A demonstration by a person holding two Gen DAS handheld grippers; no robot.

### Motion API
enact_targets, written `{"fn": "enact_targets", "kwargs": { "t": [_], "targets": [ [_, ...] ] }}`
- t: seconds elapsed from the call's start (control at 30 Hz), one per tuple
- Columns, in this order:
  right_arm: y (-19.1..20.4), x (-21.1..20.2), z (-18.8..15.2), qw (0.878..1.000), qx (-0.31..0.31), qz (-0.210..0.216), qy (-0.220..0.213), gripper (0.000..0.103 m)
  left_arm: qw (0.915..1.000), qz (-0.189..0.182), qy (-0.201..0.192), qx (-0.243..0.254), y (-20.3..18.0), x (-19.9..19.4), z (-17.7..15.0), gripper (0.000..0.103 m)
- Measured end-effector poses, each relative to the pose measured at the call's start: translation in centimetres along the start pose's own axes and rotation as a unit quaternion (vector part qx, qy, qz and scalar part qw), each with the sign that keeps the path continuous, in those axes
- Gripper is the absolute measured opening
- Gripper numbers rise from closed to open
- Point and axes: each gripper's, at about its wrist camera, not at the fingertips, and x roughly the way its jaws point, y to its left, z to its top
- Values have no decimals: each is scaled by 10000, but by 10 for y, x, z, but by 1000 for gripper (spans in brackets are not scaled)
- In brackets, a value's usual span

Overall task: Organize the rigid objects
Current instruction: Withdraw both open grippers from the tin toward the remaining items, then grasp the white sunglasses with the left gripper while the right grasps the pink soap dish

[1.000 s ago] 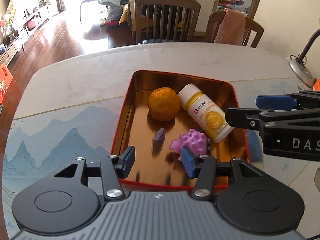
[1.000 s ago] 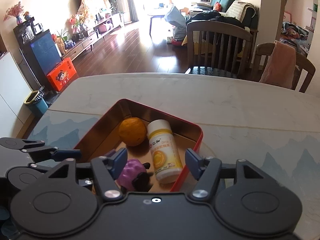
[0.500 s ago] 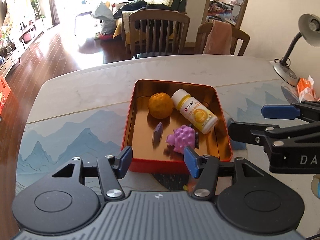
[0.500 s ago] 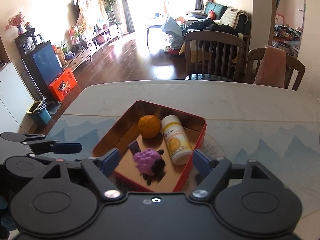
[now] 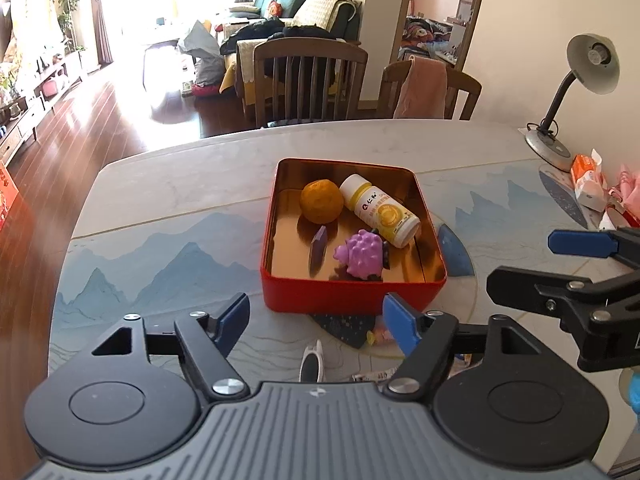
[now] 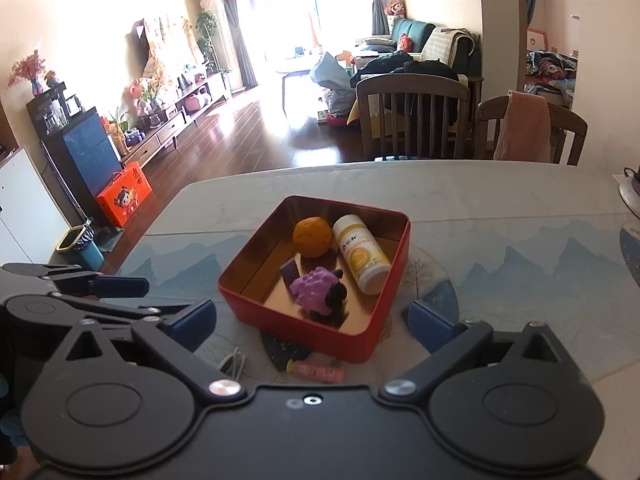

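Tin (image 5: 352, 292), red outside and gold inside, sits on the table (image 5: 168, 184) at twelve o'clock from both grippers, and it now holds four things: an orange (image 5: 322, 202) at the back, a white and yellow bottle (image 5: 380, 210) lying on its side at two o'clock from the orange, a purple knobbly toy (image 5: 362, 254) near the front wall, and a small purple block (image 5: 319, 246) just beside the toy at its nine o'clock.

Over the last second both grippers have drawn back and up from the tin: a second ago its contents filled the space between the fingers, and now the whole tin shows with bare table around it. The left gripper (image 5: 316, 322) has its jaws wide apart with nothing between them; the right gripper (image 6: 314, 320) is likewise spread wide and holds nothing.

That retreat suggests the packing of these four items is finished for now. Still loose on the table, just in front of the tin at six o'clock, lie a pink tube (image 6: 318, 370) and a white cable (image 6: 232, 362); the tube looks like the next thing to collect, though whether it belongs to the task I cannot tell.
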Motion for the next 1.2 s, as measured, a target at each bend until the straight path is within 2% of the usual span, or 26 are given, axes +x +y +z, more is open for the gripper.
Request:
{"fn": "enact_targets", "kwargs": {
  "t": [0.1,0.2,0.53,0.77,1.2],
  "targets": [
    [1,-4,-11,10000,51,3,-25,103,10000,-15,-42,-1,3,-7,-7,75],
    [1,-9,-21,9999,126,-25,-12,103,9999,-6,-129,-33,7,-15,-16,81],
    [0,-14,-60,9993,242,-254,111,103,9997,53,-113,-221,18,-20,-47,82],
    [0,-11,-85,9987,148,-427,221,103,9991,139,89,-378,23,-8,-70,82],
    [-13,12,-111,9966,92,-516,635,101,9971,75,629,-422,19,23,-111,82]
  ]
}}
